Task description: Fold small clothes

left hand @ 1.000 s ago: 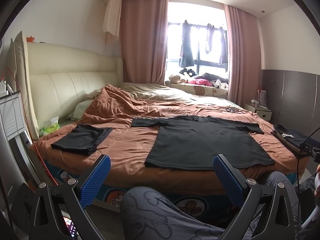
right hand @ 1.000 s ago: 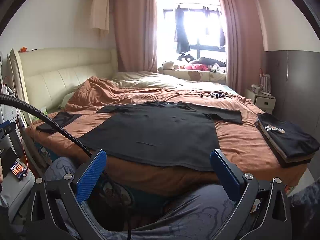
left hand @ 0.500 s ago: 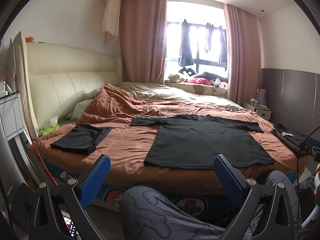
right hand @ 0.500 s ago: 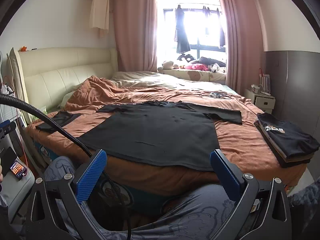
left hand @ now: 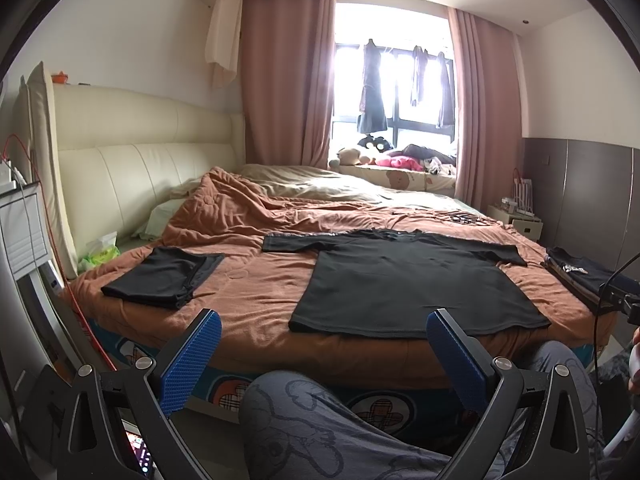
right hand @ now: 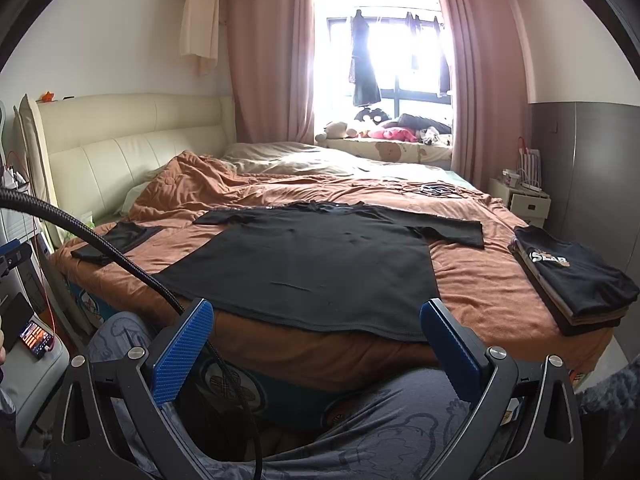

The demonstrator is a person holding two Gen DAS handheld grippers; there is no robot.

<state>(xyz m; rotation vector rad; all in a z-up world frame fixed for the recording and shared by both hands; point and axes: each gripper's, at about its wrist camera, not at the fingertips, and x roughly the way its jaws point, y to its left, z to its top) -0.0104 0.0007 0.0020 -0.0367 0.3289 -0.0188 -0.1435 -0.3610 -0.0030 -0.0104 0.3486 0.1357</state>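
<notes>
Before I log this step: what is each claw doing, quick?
Left claw: open, holding nothing, short of the black T-shirt.
Right claw: open, holding nothing.

Left hand-held gripper: jaws spread wide, empty, held low and level above knee. Right hand-held gripper: same, jaws wide apart, nothing between blue pads.

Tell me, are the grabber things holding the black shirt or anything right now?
No, nothing is held. The left gripper and right gripper both hang open, short of the bed, and the black T-shirt lies flat and untouched.
</notes>
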